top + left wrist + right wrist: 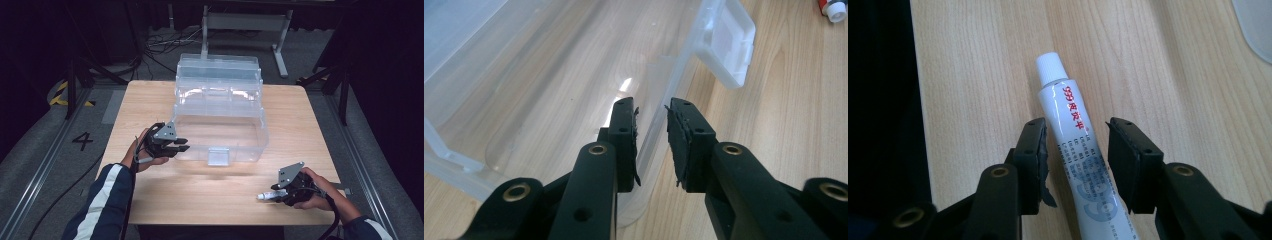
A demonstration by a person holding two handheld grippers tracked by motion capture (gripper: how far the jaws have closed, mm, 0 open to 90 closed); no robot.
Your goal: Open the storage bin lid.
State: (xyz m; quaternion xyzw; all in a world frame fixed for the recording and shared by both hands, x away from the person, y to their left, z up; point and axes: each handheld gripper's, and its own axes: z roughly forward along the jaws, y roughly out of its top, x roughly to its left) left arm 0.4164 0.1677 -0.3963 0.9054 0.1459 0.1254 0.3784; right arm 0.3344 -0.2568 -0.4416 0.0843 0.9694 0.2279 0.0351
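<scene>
1. The room is dark. Grey carpet lies round the table, a rail runs along each side, a "4" is marked on the floor at the left, cables trail at the back, and a grey metal stand rises behind.
2. The table has a pale wood-grain top, bare apart from the two things below.
3. A clear plastic box stands mid-table, with its lid thrown back toward the far edge and its latch tab at the near wall. Its transparent walls are hard to trace.
4. The left gripper sits at the box's near left corner. In the left gripper view its jaws straddle the wall with a narrow gap; whether the pads press it I cannot tell.
5. The right gripper is near the table's near right edge, jaws spread.
6. A white tube with red print and a white cap lies flat on the wood between those jaws. It touches the left pad and is clear of the other. Its tail is cut off at the bottom edge.
</scene>
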